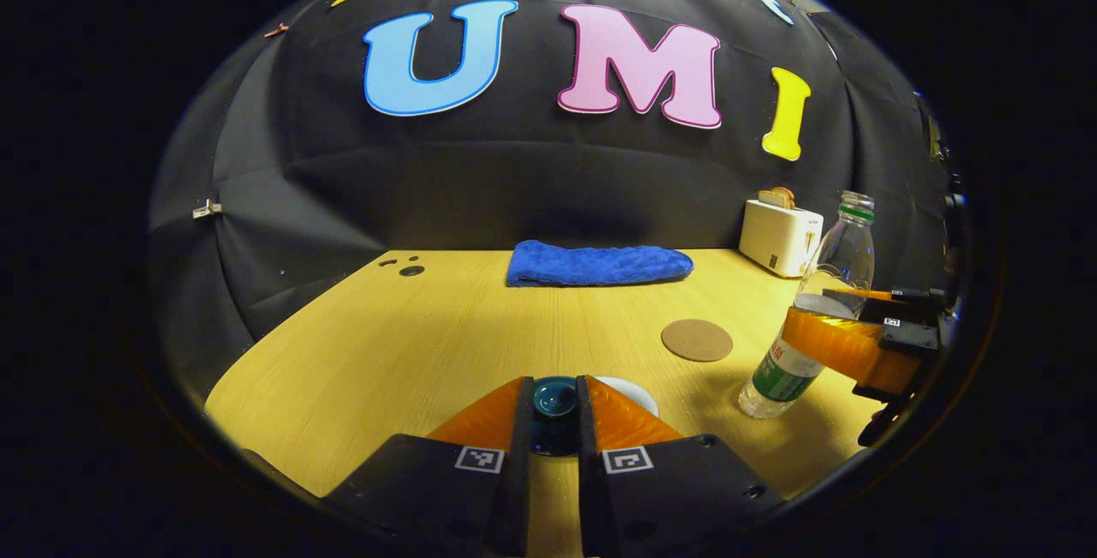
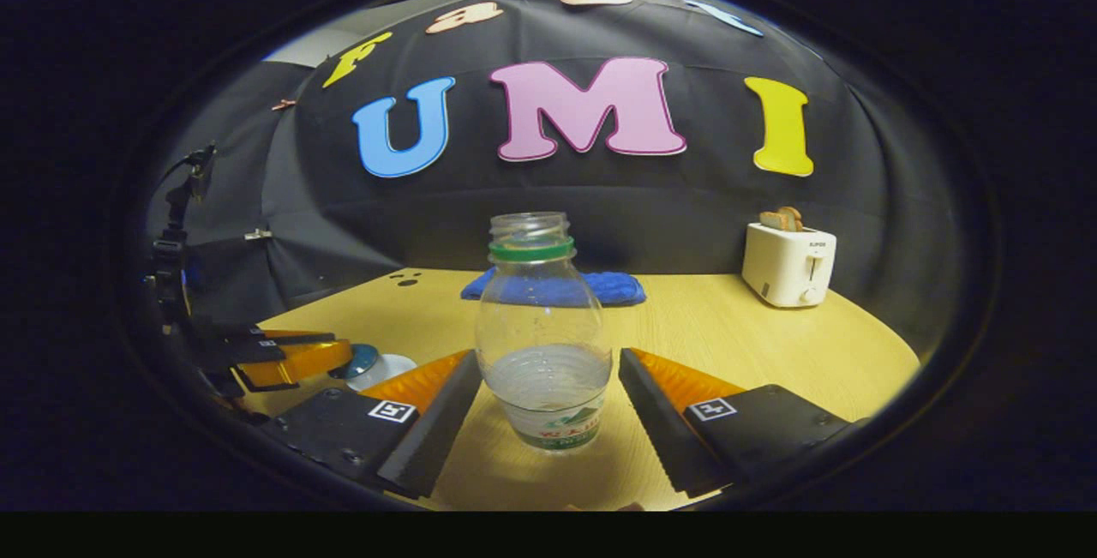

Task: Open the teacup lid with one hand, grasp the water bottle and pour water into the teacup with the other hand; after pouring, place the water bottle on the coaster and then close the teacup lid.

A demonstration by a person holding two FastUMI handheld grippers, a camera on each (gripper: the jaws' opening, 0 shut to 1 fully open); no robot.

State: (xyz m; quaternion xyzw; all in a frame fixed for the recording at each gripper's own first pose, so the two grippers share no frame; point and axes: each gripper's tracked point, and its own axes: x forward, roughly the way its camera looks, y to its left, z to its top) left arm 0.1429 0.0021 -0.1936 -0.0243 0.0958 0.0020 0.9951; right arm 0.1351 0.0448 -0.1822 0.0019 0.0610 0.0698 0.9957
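Left gripper (image 1: 554, 404) clamped on the dark teacup lid (image 1: 554, 397), over the white teacup (image 1: 630, 391) on the tabletop (image 1: 411, 344). Right gripper (image 2: 546, 408) spread wide around the uncapped water bottle (image 2: 542, 331), fingers (image 2: 437, 404) not touching. Coaster (image 1: 697, 340) between teacup and blue towel (image 1: 597, 264).

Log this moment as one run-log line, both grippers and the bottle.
left gripper: shut on teacup lid | right gripper: open around water bottle, not touching | bottle: upright, uncapped, on table | coaster: bare
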